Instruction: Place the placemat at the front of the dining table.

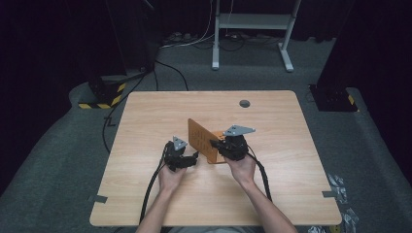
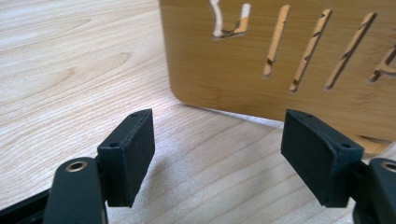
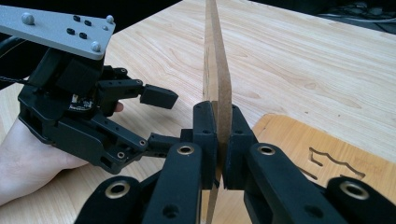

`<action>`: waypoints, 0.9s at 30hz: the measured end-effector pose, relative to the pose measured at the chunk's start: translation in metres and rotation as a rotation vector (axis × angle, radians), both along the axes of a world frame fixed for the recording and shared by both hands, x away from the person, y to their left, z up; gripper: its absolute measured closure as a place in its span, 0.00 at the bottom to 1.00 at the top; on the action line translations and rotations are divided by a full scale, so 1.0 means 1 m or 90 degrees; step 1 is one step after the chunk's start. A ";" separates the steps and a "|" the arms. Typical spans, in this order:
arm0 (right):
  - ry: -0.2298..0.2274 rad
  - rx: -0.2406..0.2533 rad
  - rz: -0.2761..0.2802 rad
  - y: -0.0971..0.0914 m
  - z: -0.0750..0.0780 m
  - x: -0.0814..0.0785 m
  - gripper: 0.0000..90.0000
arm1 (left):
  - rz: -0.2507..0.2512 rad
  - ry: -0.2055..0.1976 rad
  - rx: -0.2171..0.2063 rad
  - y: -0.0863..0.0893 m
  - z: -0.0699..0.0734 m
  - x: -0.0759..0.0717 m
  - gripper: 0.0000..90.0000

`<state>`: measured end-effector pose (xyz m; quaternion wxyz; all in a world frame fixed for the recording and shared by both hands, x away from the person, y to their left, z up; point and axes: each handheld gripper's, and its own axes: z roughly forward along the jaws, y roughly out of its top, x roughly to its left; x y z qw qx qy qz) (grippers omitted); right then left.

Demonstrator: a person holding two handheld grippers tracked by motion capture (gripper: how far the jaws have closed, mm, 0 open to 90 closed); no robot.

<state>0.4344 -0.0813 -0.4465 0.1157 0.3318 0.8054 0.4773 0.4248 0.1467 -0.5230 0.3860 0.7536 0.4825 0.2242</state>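
A thin brown wooden board with cut slots stands upright on edge in the middle of the table. My right gripper is shut on its near edge, one pad on each face. In the right gripper view the board runs away from me edge-on. A second brown slotted piece lies flat on the table just right of it. My left gripper is open and holds nothing. It faces the board's slotted face from a short way off, near its lower corner. In the high view it sits left of the board.
A round grey cable hole sits near the table's far edge. A white desk frame and cables stand on the floor behind. A black base with yellow stripes is at the far left. Bare wood surrounds the board on all sides.
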 end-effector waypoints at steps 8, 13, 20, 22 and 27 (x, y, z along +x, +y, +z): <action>0.004 0.000 0.003 -0.007 0.002 0.000 0.96 | 0.013 0.006 0.001 0.001 -0.001 0.001 0.29; 0.004 -0.001 0.006 -0.010 0.003 -0.002 0.96 | 0.022 0.012 0.008 0.002 -0.001 0.002 0.30; -0.004 0.007 -0.003 -0.016 0.010 -0.004 0.96 | 0.032 0.024 -0.001 0.003 -0.003 0.004 0.30; -0.007 0.009 -0.005 -0.020 0.011 -0.004 0.96 | 0.033 0.024 0.001 0.003 -0.003 0.004 0.31; -0.001 0.007 -0.006 -0.023 0.013 -0.004 0.96 | 0.042 0.031 -0.009 0.004 -0.003 0.005 0.31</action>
